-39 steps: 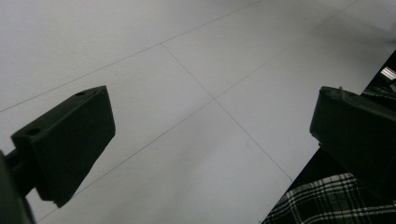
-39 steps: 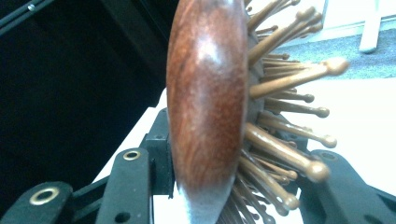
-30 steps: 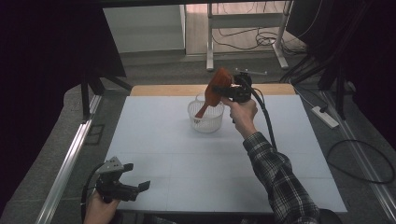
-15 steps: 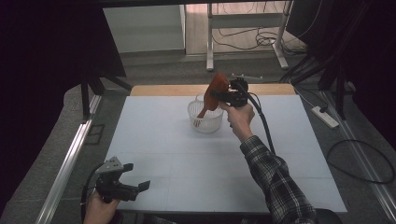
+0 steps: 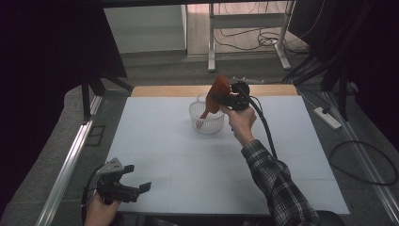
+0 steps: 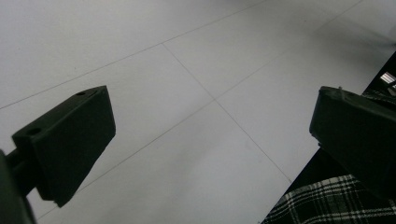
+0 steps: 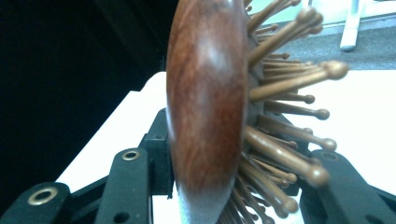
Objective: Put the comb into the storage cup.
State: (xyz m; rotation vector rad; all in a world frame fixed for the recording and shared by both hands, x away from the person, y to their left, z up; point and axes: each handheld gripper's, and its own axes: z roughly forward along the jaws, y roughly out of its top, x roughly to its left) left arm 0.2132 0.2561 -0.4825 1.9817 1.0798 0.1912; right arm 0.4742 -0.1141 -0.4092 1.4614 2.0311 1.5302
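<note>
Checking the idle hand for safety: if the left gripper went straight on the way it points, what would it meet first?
Probably the bare white table: the left gripper tilts down toward it with open fingers, nothing between them. Depth is unclear.

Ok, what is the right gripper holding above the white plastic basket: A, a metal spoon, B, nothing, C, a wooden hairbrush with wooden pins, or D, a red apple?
C: the right gripper is shut on a reddish-brown wooden hairbrush with round-tipped wooden pins, held over the white plastic basket.
</note>
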